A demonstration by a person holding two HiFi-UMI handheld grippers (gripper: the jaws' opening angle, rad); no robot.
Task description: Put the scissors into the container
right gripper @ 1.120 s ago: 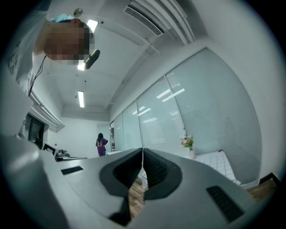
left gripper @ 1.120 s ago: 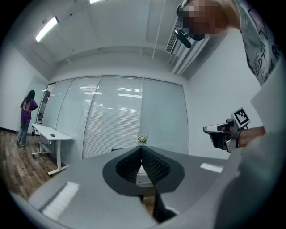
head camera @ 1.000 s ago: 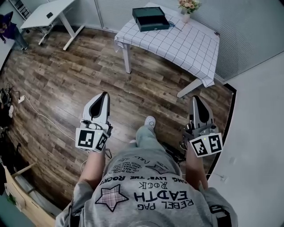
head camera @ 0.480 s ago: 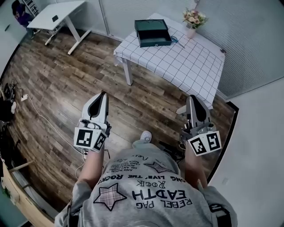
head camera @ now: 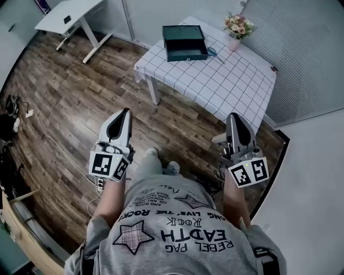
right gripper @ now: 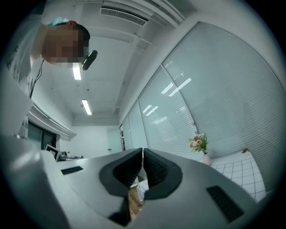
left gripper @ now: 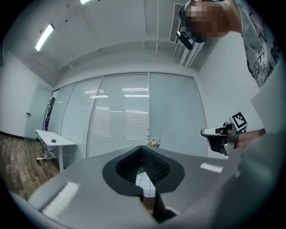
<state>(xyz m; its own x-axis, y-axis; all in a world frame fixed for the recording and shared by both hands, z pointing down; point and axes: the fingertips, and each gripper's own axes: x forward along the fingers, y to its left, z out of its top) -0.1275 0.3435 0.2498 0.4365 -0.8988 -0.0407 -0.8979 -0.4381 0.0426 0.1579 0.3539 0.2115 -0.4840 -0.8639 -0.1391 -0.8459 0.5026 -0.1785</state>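
The dark green container (head camera: 185, 43) stands open on the far end of a table with a white checked cloth (head camera: 226, 80). The blue-handled scissors (head camera: 213, 52) lie on the cloth just right of the container. Both grippers are held low over the wooden floor, well short of the table. My left gripper (head camera: 126, 111) is shut and holds nothing; its tips meet in the left gripper view (left gripper: 142, 148). My right gripper (head camera: 233, 116) is shut and holds nothing too, with its jaws together in the right gripper view (right gripper: 142, 151).
A vase of flowers (head camera: 239, 27) stands at the table's far corner, beyond the scissors. A white desk (head camera: 70, 13) is at the far left. Cables (head camera: 43, 137) trail over the floor on the left. A wall of blinds runs behind the table. The person's legs are between the grippers.
The person has stepped toward the table, which now sits a little lower and larger in the head view. Both grippers stay shut, held level in front of the body.
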